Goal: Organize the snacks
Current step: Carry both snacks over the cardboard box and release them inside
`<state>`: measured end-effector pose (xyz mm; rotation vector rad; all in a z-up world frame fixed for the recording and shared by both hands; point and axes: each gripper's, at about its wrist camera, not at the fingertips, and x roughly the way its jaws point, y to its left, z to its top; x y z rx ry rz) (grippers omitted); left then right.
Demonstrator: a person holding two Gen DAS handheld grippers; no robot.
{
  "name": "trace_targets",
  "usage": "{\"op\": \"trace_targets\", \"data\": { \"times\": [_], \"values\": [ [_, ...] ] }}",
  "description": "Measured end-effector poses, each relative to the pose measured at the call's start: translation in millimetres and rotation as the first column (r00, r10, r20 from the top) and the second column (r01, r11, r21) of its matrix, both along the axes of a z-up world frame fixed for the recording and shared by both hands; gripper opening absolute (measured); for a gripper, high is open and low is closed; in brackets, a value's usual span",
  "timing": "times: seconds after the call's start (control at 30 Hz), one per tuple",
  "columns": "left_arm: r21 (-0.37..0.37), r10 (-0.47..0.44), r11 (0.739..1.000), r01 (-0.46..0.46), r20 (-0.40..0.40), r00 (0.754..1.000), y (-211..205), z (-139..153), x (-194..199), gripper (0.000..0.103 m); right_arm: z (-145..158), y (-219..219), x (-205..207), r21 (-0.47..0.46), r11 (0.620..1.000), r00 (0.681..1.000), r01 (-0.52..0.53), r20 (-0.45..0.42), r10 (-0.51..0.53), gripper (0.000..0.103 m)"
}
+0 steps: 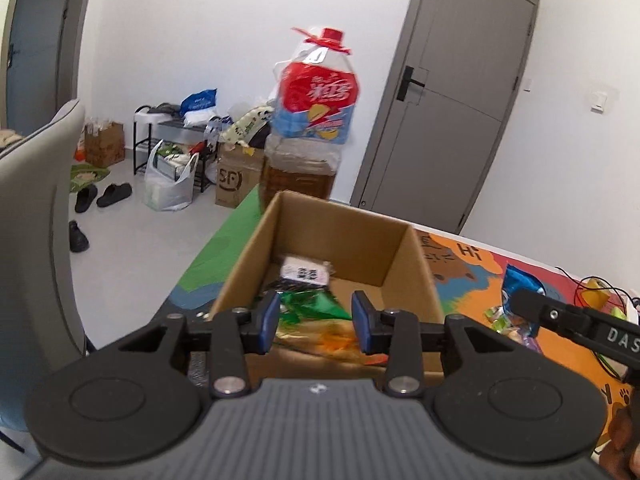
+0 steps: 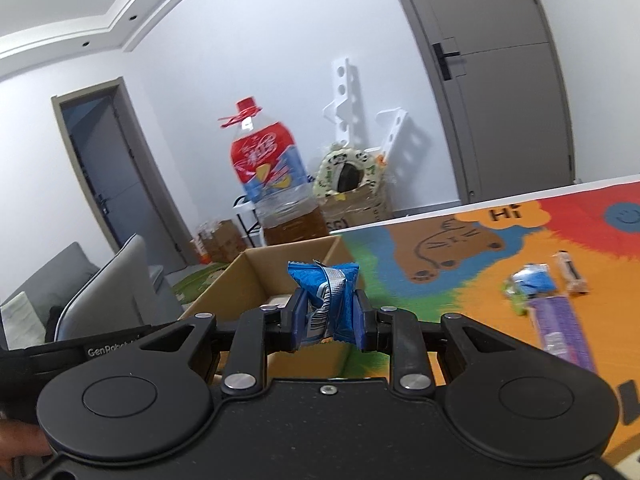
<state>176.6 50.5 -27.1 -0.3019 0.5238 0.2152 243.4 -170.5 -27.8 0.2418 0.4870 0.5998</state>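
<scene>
Now 1 cardboard box [image 1: 404, 264] w/ approx. 3 snack packs [image 1: 306, 274]; left gripper [image 1: 316, 322] part open, empty; right gripper [image 2: 328, 320] clamped on 1 blue packet [image 2: 324, 292].

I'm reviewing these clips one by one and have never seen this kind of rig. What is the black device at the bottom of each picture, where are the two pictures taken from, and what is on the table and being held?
There is no robot here: a person holds a two-finger tool in each hand, and a camera on each tool looks forward along its fingers. One picture comes from the left gripper; its blue fingers stand apart with nothing pinched, above an open cardboard box that already holds several wrapped snacks. The other comes from the right gripper, which is clamped on a blue snack packet near that box. On the colourful cartoon mat more packets wait. A large oil bottle stands behind the box.
</scene>
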Motion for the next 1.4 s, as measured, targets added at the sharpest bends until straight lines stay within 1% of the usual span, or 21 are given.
{"op": "trace_targets", "data": {
  "times": [0.1, 0.37, 0.4, 0.43, 0.47, 0.5, 0.53, 0.6, 0.67, 0.77, 0.8, 0.97, 1.07, 1.1, 1.13, 1.17, 1.23, 1.3, 1.37, 1.4],
  "values": [
    [-0.014, 0.004, 1.000, -0.004, 0.006, 1.000, 12, -1, -4, 0.039, 0, 13, 4, 0.004, 1.000, 1.000, -0.017, -0.001, 0.017, 0.025],
    [-0.038, 0.038, 0.999, -0.038, 0.018, 0.999, 35, 1, -9, 0.040, 4, 50, 14, -0.028, 0.997, 0.998, -0.070, 0.004, 0.070, 0.026],
    [-0.039, 0.043, 0.998, -0.043, 0.019, 0.999, 37, 2, -10, 0.040, 5, 54, 16, -0.033, 0.996, 0.997, -0.077, 0.005, 0.078, 0.028],
    [-0.043, 0.048, 0.998, -0.047, 0.019, 0.999, 38, 3, -10, 0.041, 7, 57, 17, -0.043, 0.996, 0.997, -0.076, 0.009, 0.077, 0.035],
    [-0.046, 0.050, 0.998, -0.049, 0.021, 0.999, 40, 3, -10, 0.044, 8, 58, 16, -0.050, 0.996, 0.998, -0.067, 0.018, 0.068, 0.040],
    [-0.045, 0.052, 0.998, -0.050, 0.022, 0.998, 39, 4, -11, 0.049, 9, 57, 15, -0.054, 0.997, 0.998, -0.057, 0.027, 0.059, 0.051],
    [-0.040, 0.052, 0.998, -0.051, 0.024, 0.998, 38, 4, -11, 0.052, 9, 54, 13, -0.049, 0.997, 0.998, -0.051, 0.036, 0.053, 0.053],
    [-0.029, 0.049, 0.998, -0.049, 0.029, 0.998, 36, 5, -11, 0.061, 7, 47, 13, -0.040, 0.998, 0.999, -0.045, 0.024, 0.046, 0.053],
    [-0.030, 0.038, 0.999, -0.038, 0.028, 0.999, 33, 5, -10, 0.065, 4, 37, 13, -0.032, 0.999, 1.000, -0.024, 0.006, 0.024, 0.053],
    [-0.027, 0.024, 0.999, -0.024, 0.024, 0.999, 25, 4, -9, 0.077, -2, 23, 12, -0.029, 1.000, 1.000, -0.002, -0.012, 0.002, 0.053],
    [-0.024, 0.023, 0.999, -0.023, 0.023, 0.999, 23, 5, -9, 0.079, -4, 18, 11, -0.029, 1.000, 1.000, 0.003, -0.019, -0.003, 0.053],
    [-0.015, 0.002, 1.000, -0.002, 0.023, 1.000, 6, 8, -9, 0.084, -10, -3, 8, -0.029, 0.999, 0.998, 0.036, -0.045, -0.038, 0.054],
    [-0.009, -0.022, 1.000, 0.022, 0.019, 1.000, -6, 9, -9, 0.086, -13, -15, 6, -0.038, 0.998, 0.997, 0.050, -0.059, -0.052, 0.055],
    [-0.009, -0.028, 1.000, 0.029, 0.017, 0.999, -10, 9, -9, 0.086, -13, -20, 4, -0.041, 0.998, 0.997, 0.053, -0.062, -0.055, 0.057],
    [-0.011, -0.035, 0.999, 0.035, 0.017, 0.999, -14, 9, -8, 0.086, -13, -24, 3, -0.042, 0.998, 0.996, 0.053, -0.065, -0.056, 0.062],
    [-0.011, -0.039, 0.999, 0.039, 0.017, 0.999, -17, 10, -8, 0.086, -13, -30, 2, -0.042, 0.998, 0.996, 0.056, -0.065, -0.058, 0.063],
    [-0.012, -0.045, 0.999, 0.045, 0.016, 0.999, -24, 11, -9, 0.087, -13, -39, -1, -0.048, 0.997, 0.995, 0.065, -0.066, -0.068, 0.065],
    [-0.011, -0.050, 0.999, 0.050, 0.011, 0.999, -32, 11, -9, 0.092, -12, -48, -4, -0.052, 0.996, 0.995, 0.068, -0.069, -0.072, 0.065],
    [-0.008, -0.054, 0.999, 0.054, 0.003, 0.999, -40, 12, -8, 0.093, -11, -56, -8, -0.056, 0.995, 0.995, 0.076, -0.065, -0.080, 0.068],
    [-0.006, -0.060, 0.998, 0.060, 0.000, 0.998, -44, 12, -9, 0.094, -10, -61, -11, -0.058, 0.995, 0.995, 0.080, -0.062, -0.084, 0.073]
  ]
}}
